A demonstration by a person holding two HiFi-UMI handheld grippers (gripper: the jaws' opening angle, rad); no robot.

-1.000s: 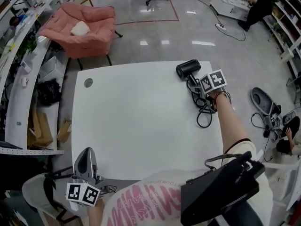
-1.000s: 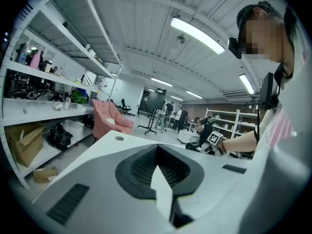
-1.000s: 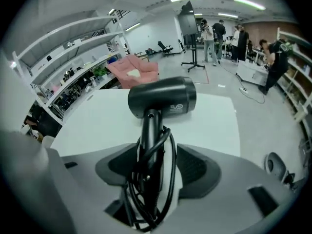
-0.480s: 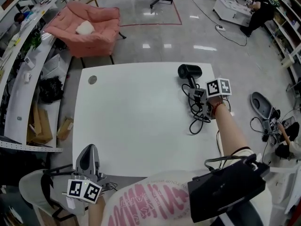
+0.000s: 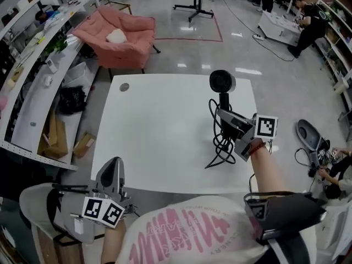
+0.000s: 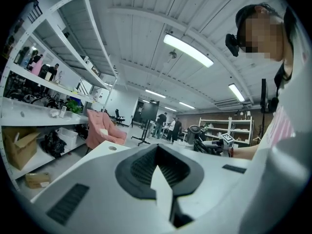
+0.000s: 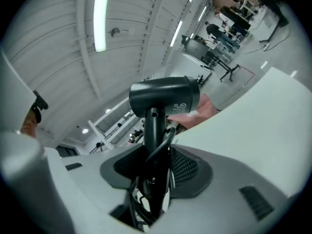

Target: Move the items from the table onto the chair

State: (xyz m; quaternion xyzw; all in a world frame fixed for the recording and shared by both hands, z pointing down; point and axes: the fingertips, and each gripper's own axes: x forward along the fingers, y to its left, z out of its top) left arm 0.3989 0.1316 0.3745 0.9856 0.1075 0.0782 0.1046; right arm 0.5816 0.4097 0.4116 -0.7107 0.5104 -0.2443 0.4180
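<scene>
— Left gripper [image 5: 114,166] first, low off the near-left corner of the table [image 5: 159,131]: carrying anything?
— No. Its jaws are pressed together on nothing. The right gripper [image 5: 225,118] has the work: its jaws have just been closing and now clamp the handle of the black hair dryer [image 5: 221,82], which stands upright above the tabletop.
— So which step?
— Lift-off, I'd say, with the carry to come. The cord [image 5: 219,147] hangs in loops below the grip, and I can't tell whether its lowest end is clear of the table.
— Next?
— Probably raise it until the cord swings free, then go round to the pink armchair [image 5: 124,40] past the far-left corner.
— Anything unclear?
— The plug is lost in the tangle, and the white thing [image 5: 116,36] on the seat is too small to name.
</scene>
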